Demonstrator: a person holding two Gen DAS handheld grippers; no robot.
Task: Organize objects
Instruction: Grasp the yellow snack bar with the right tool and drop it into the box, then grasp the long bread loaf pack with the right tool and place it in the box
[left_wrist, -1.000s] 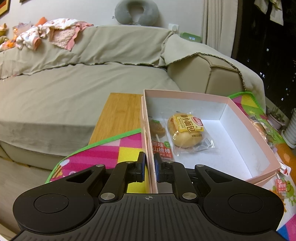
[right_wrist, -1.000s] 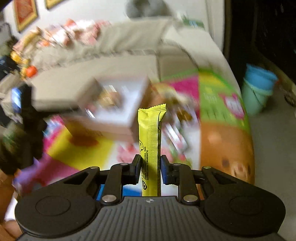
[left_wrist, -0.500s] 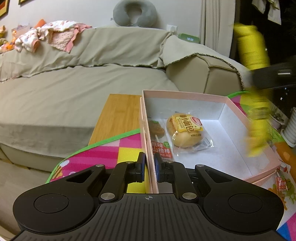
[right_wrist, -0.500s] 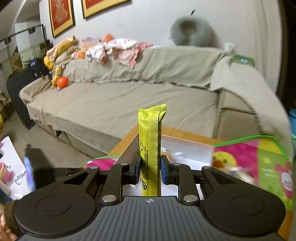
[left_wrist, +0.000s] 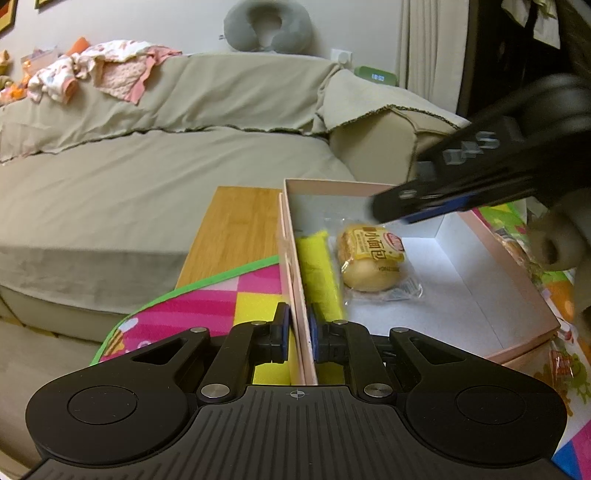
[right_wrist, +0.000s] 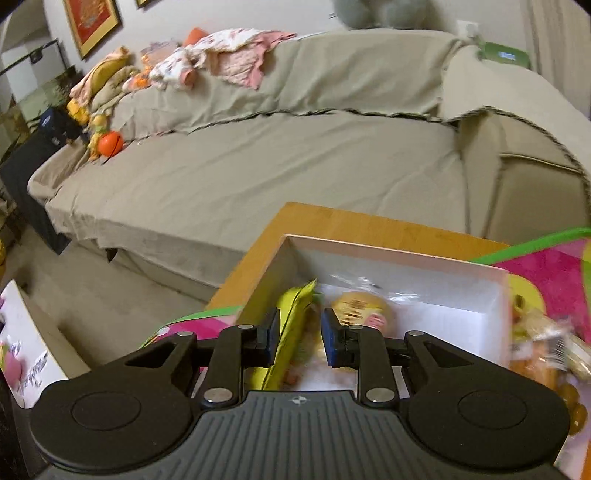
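Your left tongs (left_wrist: 298, 334) are pinching the pink box (left_wrist: 291, 258) wall. Your right tongs (right_wrist: 300, 334) are opening, the yellow snack bar (right_wrist: 290, 325) leaning between them; the bun (left_wrist: 365, 258) wrapper is reading "小面包".

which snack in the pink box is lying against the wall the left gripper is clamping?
The yellow stick packet, long and flat along that wall of the pink box. The round bread bun sits farther in.

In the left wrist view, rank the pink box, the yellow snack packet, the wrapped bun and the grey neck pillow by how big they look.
1. pink box
2. grey neck pillow, far off, so really bigger than it looks
3. yellow snack packet and wrapped bun: alike, unranked
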